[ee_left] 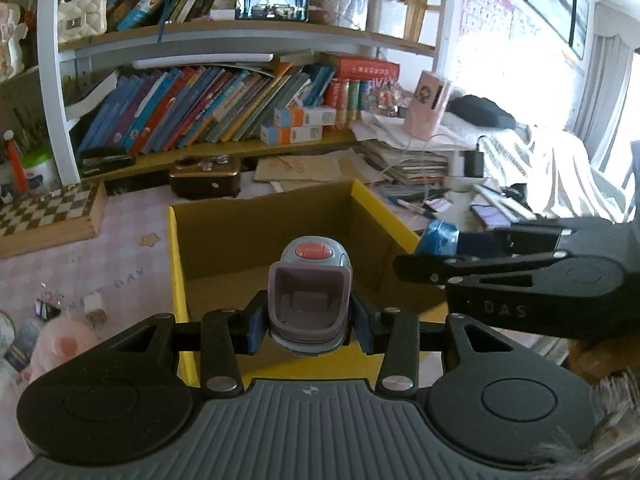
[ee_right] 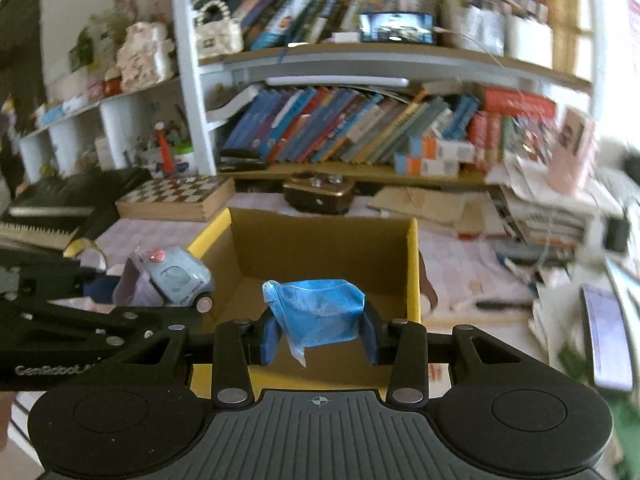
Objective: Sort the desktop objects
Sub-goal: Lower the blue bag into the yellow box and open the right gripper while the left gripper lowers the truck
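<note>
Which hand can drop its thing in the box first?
Probably the right gripper: its blue packet hangs over the open box. The left gripper holds its toy car nearer the box's edge.

Both my wrist cameras sat just behind my jaws, looking forward and down along them. Left view faced the open cardboard box [ee_left: 280, 236] from close above its near rim; right view faced the same box [ee_right: 320, 248] slightly from its right. Both shared the box, the bookshelf [ee_left: 224, 108] behind, and the chessboard [ee_right: 176, 196].
</note>
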A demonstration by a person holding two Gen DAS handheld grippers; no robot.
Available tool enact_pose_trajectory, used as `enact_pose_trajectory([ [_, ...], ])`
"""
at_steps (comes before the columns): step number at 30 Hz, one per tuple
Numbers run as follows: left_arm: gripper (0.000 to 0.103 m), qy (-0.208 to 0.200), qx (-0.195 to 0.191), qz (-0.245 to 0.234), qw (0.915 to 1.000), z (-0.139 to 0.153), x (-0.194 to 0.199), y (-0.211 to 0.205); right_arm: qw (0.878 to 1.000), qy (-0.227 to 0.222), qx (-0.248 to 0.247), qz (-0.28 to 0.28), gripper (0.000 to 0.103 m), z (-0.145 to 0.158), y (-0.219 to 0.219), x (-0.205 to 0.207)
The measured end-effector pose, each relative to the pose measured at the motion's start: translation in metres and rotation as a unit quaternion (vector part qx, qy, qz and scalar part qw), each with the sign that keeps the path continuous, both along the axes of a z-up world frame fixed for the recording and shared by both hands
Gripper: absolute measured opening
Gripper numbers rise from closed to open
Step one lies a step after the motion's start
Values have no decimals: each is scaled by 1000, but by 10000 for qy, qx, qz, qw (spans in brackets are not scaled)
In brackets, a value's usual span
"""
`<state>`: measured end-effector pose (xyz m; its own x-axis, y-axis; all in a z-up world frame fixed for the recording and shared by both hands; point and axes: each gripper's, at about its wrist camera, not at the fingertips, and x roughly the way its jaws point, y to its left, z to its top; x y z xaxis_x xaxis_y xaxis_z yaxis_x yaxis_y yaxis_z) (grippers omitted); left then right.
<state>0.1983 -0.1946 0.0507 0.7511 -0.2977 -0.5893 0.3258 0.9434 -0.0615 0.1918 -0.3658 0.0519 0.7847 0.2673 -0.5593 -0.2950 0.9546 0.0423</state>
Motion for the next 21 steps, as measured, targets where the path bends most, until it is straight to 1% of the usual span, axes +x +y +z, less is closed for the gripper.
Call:
enact_pose_trajectory([
  [5, 40, 149, 246, -66, 9996, -6, 34, -2, 9968, -52, -615, 505, 40, -4, 11, 33],
  [9, 40, 609, 111, -175, 9979, -14, 69, 1, 9914, 97, -952, 890, 40, -13, 22, 60],
  [12, 40, 862, 265, -110, 9959, -25, 96, -1, 9805, 338, -1373, 1365, 40, -25, 33, 81],
  [16, 40, 1172, 531, -149, 9916, -41, 126, -8, 9657, 420, -1862, 1760, 40, -40, 45, 107],
  [19, 40, 1320, 940, -199, 9866, -53, 141, -14, 9517, 644, -2187, 2058, 40, -54, 56, 127],
  [21, 40, 1248, 1303, -325, 9831, -58, 147, -21, 9403, 755, -2386, 2306, 40, -62, 61, 136],
])
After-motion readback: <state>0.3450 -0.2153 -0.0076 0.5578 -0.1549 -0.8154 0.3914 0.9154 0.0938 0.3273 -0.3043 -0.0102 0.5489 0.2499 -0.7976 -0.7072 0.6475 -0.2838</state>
